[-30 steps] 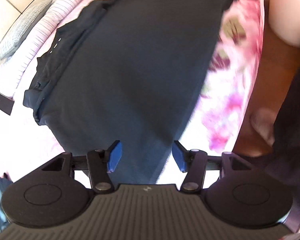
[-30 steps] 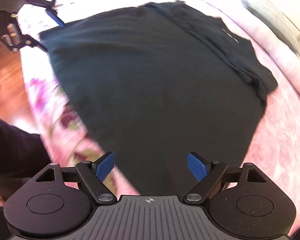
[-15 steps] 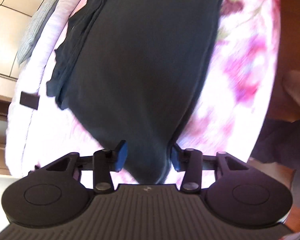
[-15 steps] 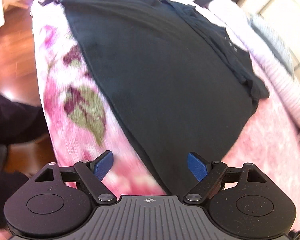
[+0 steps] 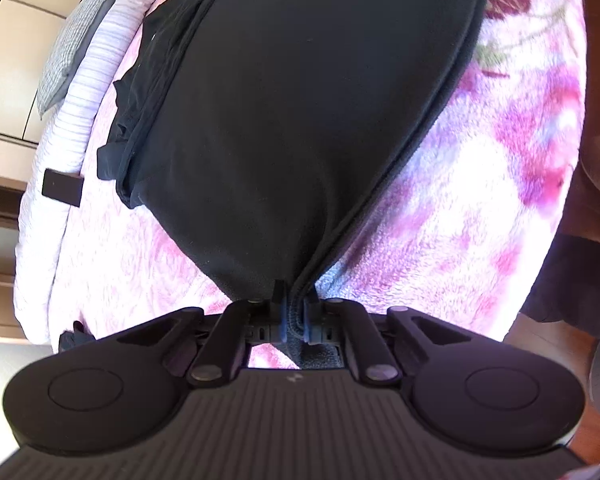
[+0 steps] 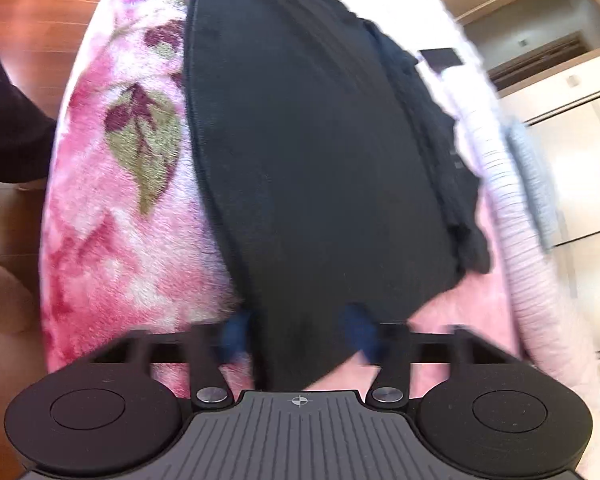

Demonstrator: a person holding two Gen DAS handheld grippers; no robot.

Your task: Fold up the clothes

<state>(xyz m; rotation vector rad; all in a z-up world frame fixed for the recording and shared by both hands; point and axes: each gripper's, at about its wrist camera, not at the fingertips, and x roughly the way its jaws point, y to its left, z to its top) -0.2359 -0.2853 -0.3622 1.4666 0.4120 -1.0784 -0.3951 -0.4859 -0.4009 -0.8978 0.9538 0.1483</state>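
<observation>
A black garment [image 5: 300, 100] lies spread on the pink floral blanket [image 5: 480, 208]. The left gripper [image 5: 295, 316] pinches its near corner; the right gripper [image 6: 300, 332] straddles another corner, fingers apart.

Sunlit wooden floor [image 6: 32, 20], pale cupboard doors [image 6: 576, 168].

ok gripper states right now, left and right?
Left gripper: shut on the black garment hem.
Right gripper: open, blue fingers either side of the garment corner, blurred.
</observation>
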